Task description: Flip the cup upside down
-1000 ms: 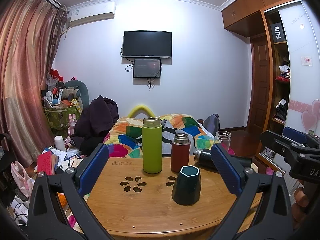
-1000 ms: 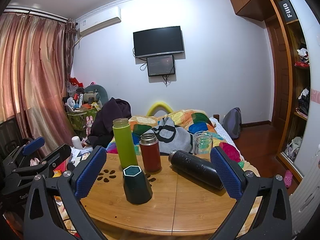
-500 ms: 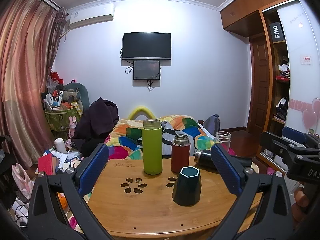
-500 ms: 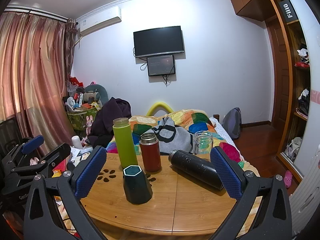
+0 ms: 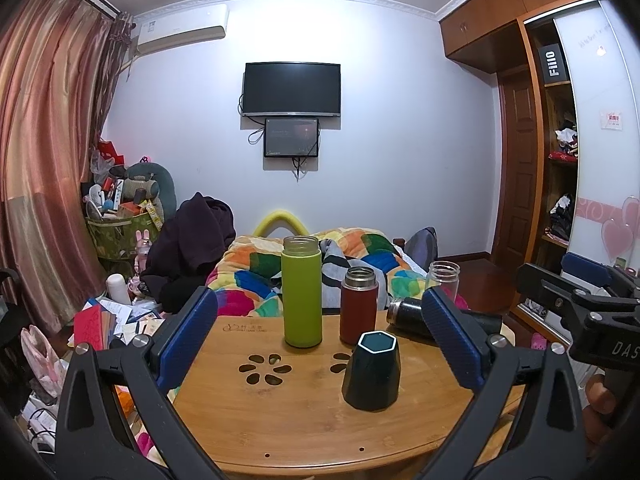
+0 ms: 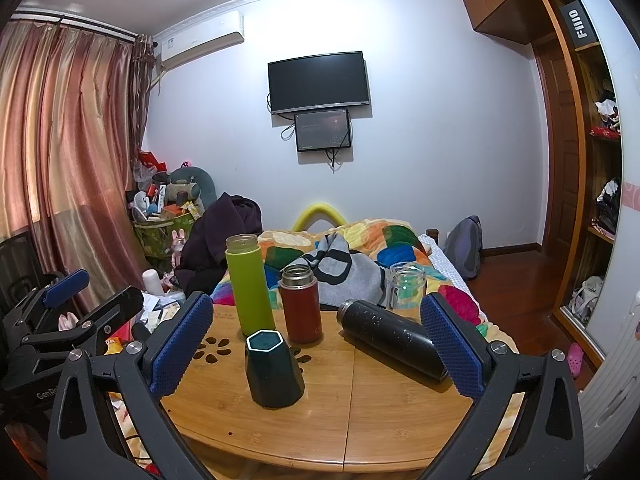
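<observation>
A dark green hexagonal cup [image 5: 372, 372] stands on the round wooden table [image 5: 280, 420], its narrow white-edged end up; it also shows in the right wrist view [image 6: 273, 368]. My left gripper [image 5: 320, 344] is open and empty, held back from the table's near edge with the cup just right of its centre line. My right gripper [image 6: 316, 348] is open and empty, the cup slightly left of its centre line. Each gripper shows at the edge of the other's view.
Behind the cup stand a tall green bottle [image 5: 302, 294], a red flask [image 5: 359, 306] and a clear glass jar [image 5: 443, 280]. A black bottle [image 6: 394, 338] lies on its side at the right. A bed with a colourful quilt [image 5: 360, 256] is beyond the table.
The left gripper has tilted slightly, so the scene sits a little lower in its view. The right gripper and the cup have not visibly moved.
</observation>
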The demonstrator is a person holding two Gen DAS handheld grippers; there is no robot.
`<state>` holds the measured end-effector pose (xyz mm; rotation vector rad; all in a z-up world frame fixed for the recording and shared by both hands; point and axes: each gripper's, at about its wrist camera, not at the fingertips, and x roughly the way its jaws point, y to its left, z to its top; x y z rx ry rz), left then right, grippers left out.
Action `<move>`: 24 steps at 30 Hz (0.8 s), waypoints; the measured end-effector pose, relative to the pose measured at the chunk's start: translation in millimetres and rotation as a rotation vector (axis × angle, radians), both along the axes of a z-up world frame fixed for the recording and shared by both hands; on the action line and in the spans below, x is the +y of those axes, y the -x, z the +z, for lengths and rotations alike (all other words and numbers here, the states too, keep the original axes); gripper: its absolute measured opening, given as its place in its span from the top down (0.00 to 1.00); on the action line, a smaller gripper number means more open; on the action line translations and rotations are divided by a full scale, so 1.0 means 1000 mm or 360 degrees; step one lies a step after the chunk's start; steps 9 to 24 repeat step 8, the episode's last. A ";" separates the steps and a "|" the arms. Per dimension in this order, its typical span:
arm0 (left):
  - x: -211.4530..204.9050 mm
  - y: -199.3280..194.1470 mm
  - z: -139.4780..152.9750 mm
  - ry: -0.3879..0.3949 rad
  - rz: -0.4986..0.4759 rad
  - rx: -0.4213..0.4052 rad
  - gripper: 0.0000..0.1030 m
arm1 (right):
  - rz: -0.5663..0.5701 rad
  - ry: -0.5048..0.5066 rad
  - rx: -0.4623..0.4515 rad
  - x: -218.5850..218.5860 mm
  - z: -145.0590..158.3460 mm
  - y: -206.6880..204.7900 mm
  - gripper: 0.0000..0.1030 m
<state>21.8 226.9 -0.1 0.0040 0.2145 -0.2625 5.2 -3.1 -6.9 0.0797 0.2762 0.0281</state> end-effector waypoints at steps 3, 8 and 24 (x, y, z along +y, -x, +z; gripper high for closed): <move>0.001 0.000 0.001 0.0001 -0.0005 -0.0004 0.00 | 0.0002 0.0009 0.0001 0.001 0.000 0.000 0.00; 0.001 -0.001 -0.001 0.0010 -0.0016 0.0006 0.00 | 0.0001 0.0014 0.0004 0.001 0.000 0.000 0.00; 0.001 -0.001 -0.001 0.0010 -0.0016 0.0006 0.00 | 0.0001 0.0014 0.0004 0.001 0.000 0.000 0.00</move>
